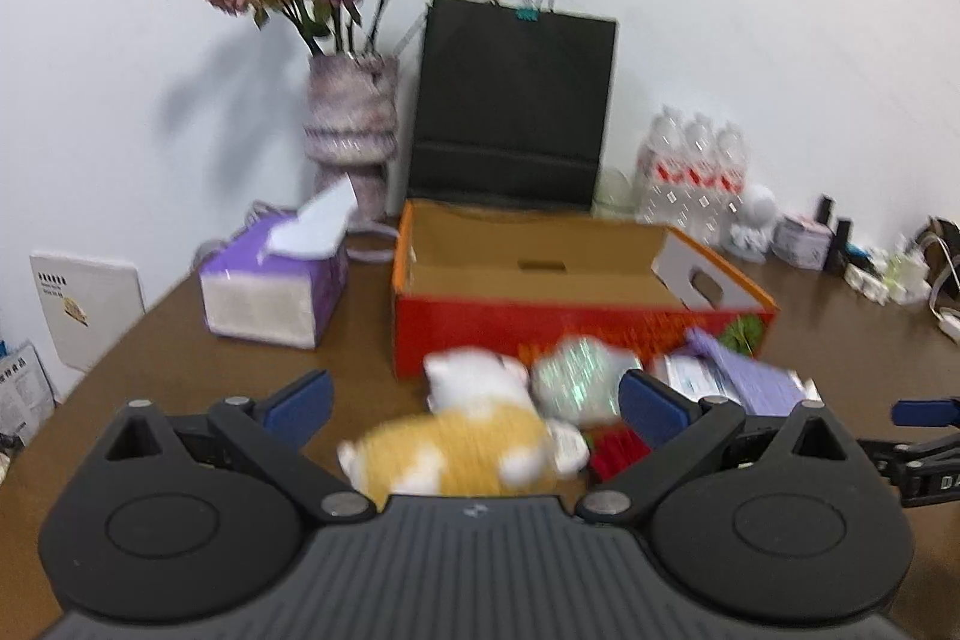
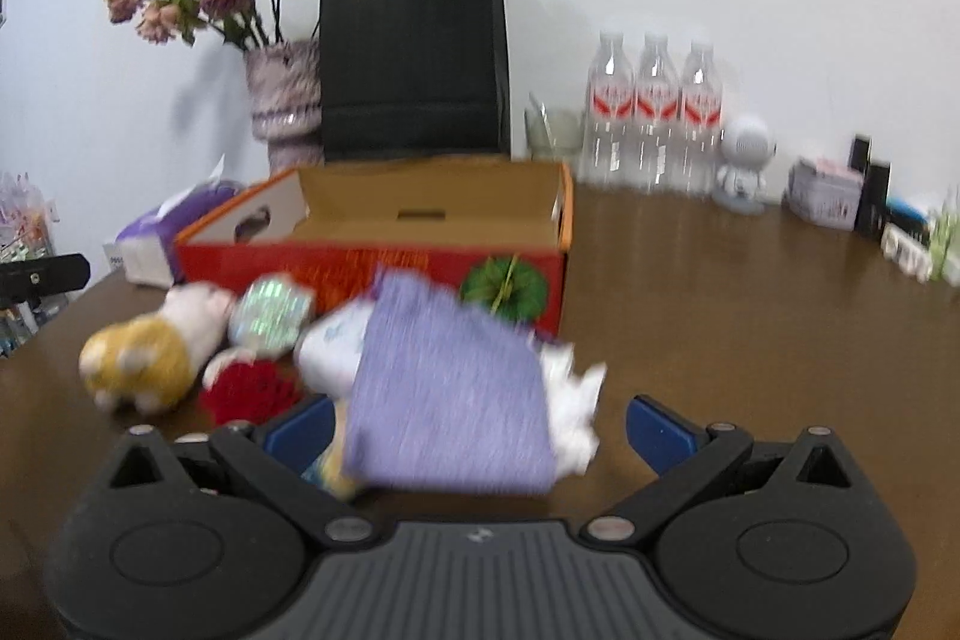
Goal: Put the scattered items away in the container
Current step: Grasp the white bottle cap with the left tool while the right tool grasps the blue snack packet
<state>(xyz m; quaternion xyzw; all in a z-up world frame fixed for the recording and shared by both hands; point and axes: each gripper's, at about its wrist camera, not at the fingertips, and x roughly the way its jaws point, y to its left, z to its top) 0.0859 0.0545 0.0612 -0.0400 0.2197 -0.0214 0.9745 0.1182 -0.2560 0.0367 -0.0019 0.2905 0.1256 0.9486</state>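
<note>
Yellow-and-white plush toy (image 1: 462,439) and lavender cloth (image 2: 450,400), blurred, between each gripper's wide-spread, empty fingers (image 1: 300,397).

Brown wooden table (image 2: 690,292) bearing an open red cardboard box (image 2: 372,268). Before it lie a yellow-and-white plush toy (image 2: 144,346) and a purple cloth pouch (image 2: 450,388).

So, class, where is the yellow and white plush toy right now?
The plush toy lies on the table between the open left claw fingers, before the red box, beside a shiny packet.
</note>
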